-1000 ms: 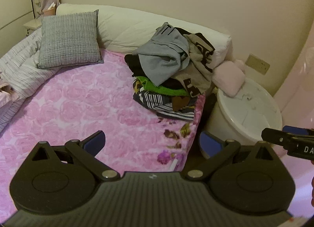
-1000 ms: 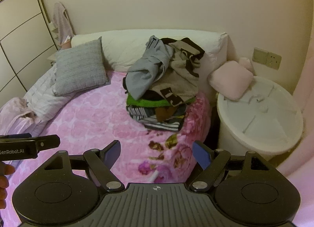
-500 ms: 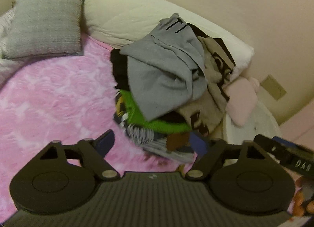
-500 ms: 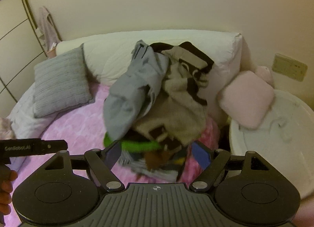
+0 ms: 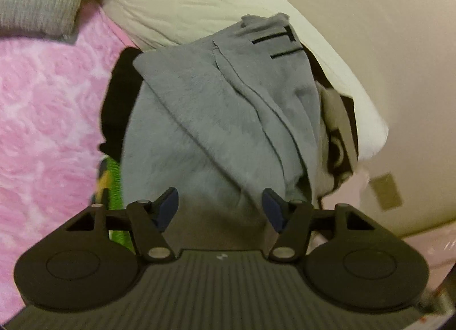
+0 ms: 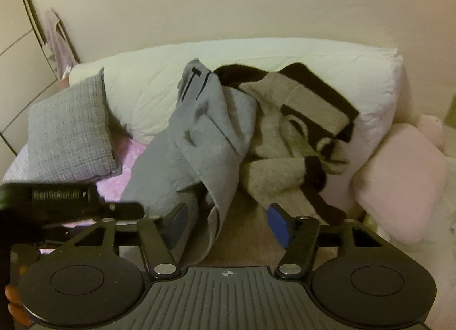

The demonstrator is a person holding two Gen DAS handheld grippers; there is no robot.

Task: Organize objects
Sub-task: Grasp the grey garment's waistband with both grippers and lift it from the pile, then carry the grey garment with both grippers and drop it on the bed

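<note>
A pile of clothes lies on the pink bed. On top is a grey garment (image 5: 216, 119) with black letters; it also shows in the right wrist view (image 6: 199, 141). Beside it lies a beige and dark brown garment (image 6: 293, 136), seen at the right edge of the left wrist view (image 5: 339, 141). A green garment (image 5: 114, 178) and a black one (image 5: 119, 101) peek out underneath. My left gripper (image 5: 219, 207) is open, its jaws either side of the grey garment's lower edge. My right gripper (image 6: 228, 221) is open over the grey garment's hanging end and the beige one.
A pink floral bedspread (image 5: 45, 119) covers the bed. A long white pillow (image 6: 256, 73) lies along the wall behind the pile. A grey cushion (image 6: 68, 130) is at the left and a pink cushion (image 6: 399, 176) at the right. The left gripper's body (image 6: 71, 201) shows at the left.
Both grippers have moved forward to the clothes pile, which now fills the views. Both stay open.
</note>
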